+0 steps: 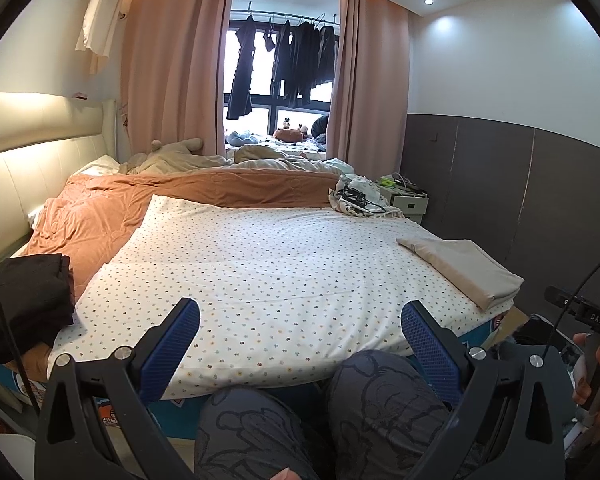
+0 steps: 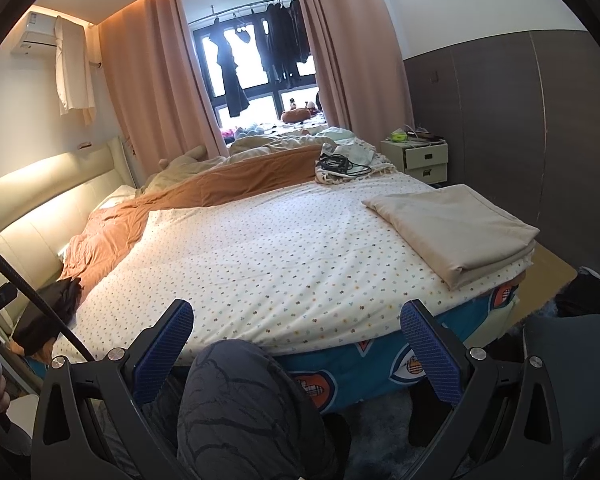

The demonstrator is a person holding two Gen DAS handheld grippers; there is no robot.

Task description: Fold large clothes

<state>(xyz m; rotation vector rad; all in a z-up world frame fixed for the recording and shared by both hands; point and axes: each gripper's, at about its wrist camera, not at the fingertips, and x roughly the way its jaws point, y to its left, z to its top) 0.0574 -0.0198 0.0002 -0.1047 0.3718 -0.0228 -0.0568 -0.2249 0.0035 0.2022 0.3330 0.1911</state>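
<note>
Both claws gape wide and empty: left gripper [image 1: 300, 324], right gripper [image 2: 298, 324], held above the person's knees [image 1: 376, 392] at the edge of the dotted bedsheet [image 1: 268, 264]. A folded beige cloth [image 2: 452, 220] lies on the bed's right corner, a folded dark garment [image 1: 28, 300] at its left. Beyond are an orange blanket [image 1: 100, 216], a nightstand [image 2: 424, 158] and pink curtains [image 1: 172, 60].

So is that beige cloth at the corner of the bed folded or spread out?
Folded. The beige cloth lies as a neat flat rectangle with stacked layered edges showing along its near side, on the dotted sheet.
</note>
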